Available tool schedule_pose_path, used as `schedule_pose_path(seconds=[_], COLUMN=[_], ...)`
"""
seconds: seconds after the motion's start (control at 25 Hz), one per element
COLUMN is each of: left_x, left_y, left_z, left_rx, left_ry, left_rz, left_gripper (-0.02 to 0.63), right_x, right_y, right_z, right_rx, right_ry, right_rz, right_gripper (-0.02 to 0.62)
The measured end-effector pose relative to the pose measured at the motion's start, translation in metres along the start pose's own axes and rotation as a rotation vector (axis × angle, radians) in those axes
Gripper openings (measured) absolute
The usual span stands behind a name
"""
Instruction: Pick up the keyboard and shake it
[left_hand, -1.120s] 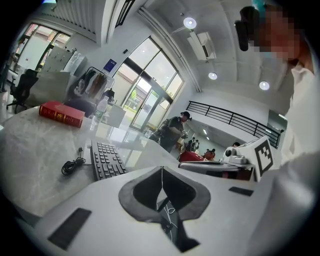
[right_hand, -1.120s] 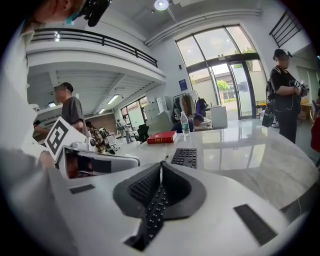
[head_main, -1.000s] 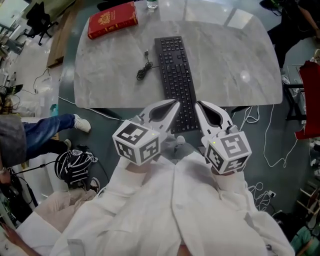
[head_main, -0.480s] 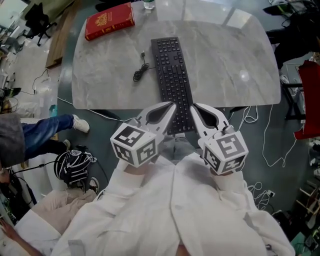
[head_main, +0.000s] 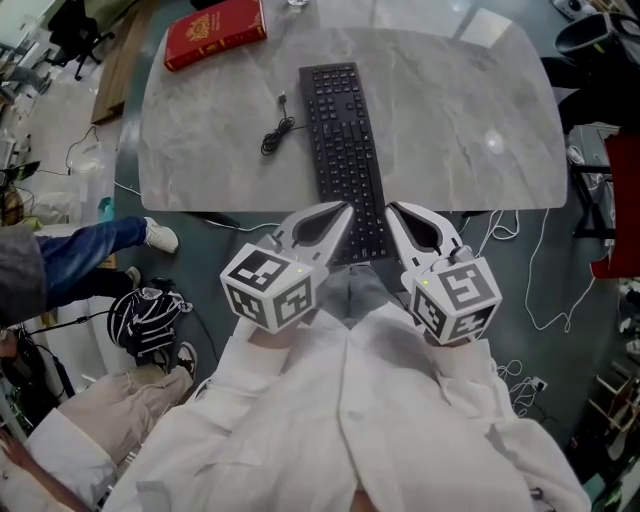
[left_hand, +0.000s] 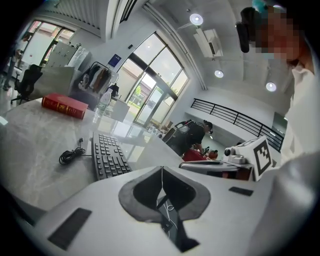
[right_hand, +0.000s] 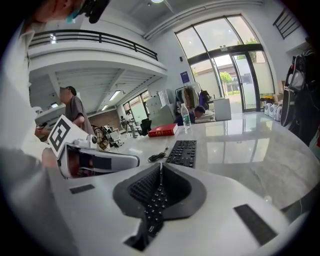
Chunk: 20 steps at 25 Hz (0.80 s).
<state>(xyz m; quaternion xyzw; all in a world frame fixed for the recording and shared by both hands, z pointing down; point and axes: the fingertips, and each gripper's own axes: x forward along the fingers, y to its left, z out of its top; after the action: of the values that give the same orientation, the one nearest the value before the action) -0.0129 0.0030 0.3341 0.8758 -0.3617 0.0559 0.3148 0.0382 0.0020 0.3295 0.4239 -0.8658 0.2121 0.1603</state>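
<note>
The left gripper (head_main: 343, 210) and right gripper (head_main: 394, 210) hover side by side, both closed on nothing. Between them, toward 12 o'clock, the keyboard (head_main: 345, 150) lies flat on the grey marble table (head_main: 460, 130). Its coiled cable (head_main: 272, 140) is at 11 o'clock, with a red book (head_main: 215, 35) farther off. Tall glass doors (right_hand: 235, 75) stand beyond.

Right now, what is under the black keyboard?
The grey marble tabletop lies under most of the black keyboard; its near end overhangs the edge. Anything flat beneath it is covered.
</note>
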Motion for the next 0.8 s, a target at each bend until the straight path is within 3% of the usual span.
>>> schedule_pose_path(seconds=[0.8], left_x=[0.009], left_y=[0.026], left_z=[-0.050], left_rx=[-0.097], left_ry=[0.092], left_rz=[0.017], left_gripper=[0.014], right_x=[0.018], right_y=[-0.011], right_z=[-0.061], right_rx=[0.053], right_ry=[0.197], right_rz=[0.115], right_gripper=[0.034])
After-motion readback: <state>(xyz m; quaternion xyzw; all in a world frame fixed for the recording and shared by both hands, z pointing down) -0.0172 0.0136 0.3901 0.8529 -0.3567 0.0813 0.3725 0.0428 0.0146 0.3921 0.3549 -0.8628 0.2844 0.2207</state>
